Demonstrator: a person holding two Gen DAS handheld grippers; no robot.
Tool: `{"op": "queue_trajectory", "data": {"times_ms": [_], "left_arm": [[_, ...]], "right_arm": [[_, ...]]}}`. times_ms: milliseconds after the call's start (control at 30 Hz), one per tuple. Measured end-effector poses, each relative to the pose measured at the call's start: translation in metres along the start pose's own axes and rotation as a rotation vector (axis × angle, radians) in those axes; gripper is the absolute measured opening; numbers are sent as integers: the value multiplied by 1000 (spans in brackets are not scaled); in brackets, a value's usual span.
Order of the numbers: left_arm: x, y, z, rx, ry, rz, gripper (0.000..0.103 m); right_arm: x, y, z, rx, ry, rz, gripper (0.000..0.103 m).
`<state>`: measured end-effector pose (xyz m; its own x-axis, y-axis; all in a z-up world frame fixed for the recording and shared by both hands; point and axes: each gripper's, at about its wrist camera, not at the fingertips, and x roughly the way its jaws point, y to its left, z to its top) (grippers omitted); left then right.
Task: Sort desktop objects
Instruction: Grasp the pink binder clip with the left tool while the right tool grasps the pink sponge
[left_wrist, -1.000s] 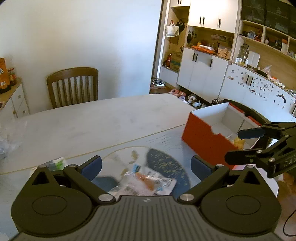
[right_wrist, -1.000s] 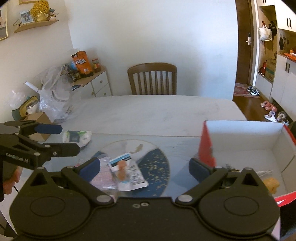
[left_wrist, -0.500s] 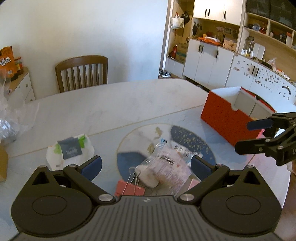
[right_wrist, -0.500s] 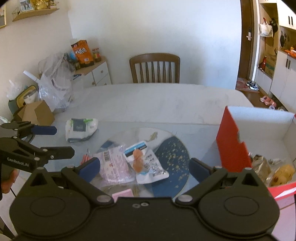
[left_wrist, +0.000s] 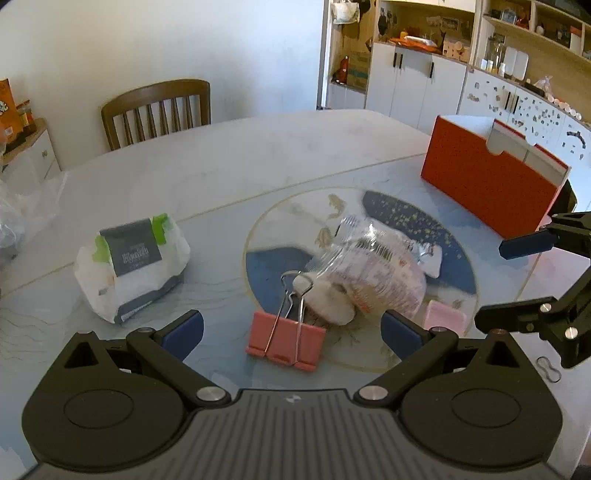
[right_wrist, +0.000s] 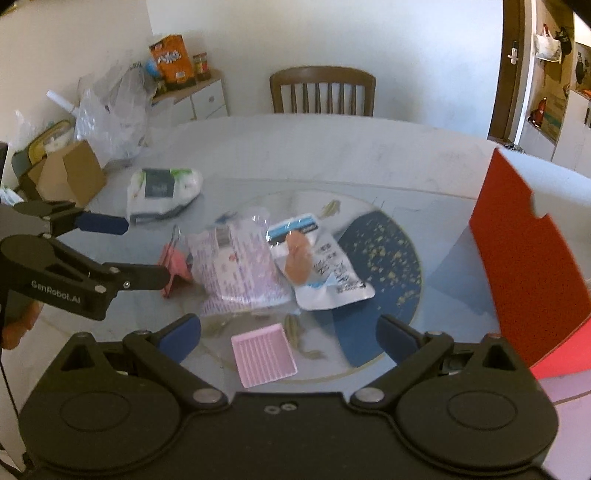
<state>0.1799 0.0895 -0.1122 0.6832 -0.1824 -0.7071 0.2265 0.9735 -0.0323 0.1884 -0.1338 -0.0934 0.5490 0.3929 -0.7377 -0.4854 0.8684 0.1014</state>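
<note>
Left wrist view: both tools, left tool (left_wrist: 291, 328) and right tool (right_wrist: 288, 332), released and empty, have pulled back from the red box (left_wrist: 487, 181) to hover over the binder clip (left_wrist: 286, 341) and snack packets (left_wrist: 373, 269) still lying unsorted on the worktop (left_wrist: 221, 173).

pink binder clip (left_wrist: 286, 341), red-orange box (left_wrist: 487, 181), pink ribbed tray (right_wrist: 263, 354).

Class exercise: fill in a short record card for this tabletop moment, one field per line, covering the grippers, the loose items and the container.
left gripper: open, empty, above the binder clip
right gripper: open, empty, above the pink pad
binder clip: pink, on the table
pink pad: flat, nearest the right gripper
snack packet: clear, beside the sausage pouch
wipes pack: apart, to the left
orange box: open-topped, at the table's right
</note>
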Motion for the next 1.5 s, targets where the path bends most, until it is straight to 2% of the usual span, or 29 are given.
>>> {"op": "queue_trajectory", "data": {"times_ms": [200,367,633,733,1133,1200,1233,1400,1500], "left_arm": [[12,3,-6,28,10,1,103],[24,6,-9,50,27,13,103],[33,13,-13,41,42,-29,99],[36,13,-13,46,49,-23,98],[33,10,-12,77,36,-24,67],[32,8,-11,91,35,-35,53],[32,6,-11,99,36,-34,51],[30,3,-13,93,41,-21,50],[28,2,-15,88,44,-19,50]], "right_arm": [[18,9,-7,-43,40,-2,98],[30,17,-11,-88,72,-2,89],[37,19,-11,-108,99,0,80],[41,19,-12,-110,110,0,77],[42,24,-13,-132,98,-6,67],[41,25,-14,-136,94,-2,64],[40,25,-14,-141,94,0,60],[40,28,-11,-153,99,3,45],[39,29,-12,-164,101,0,43]]}}
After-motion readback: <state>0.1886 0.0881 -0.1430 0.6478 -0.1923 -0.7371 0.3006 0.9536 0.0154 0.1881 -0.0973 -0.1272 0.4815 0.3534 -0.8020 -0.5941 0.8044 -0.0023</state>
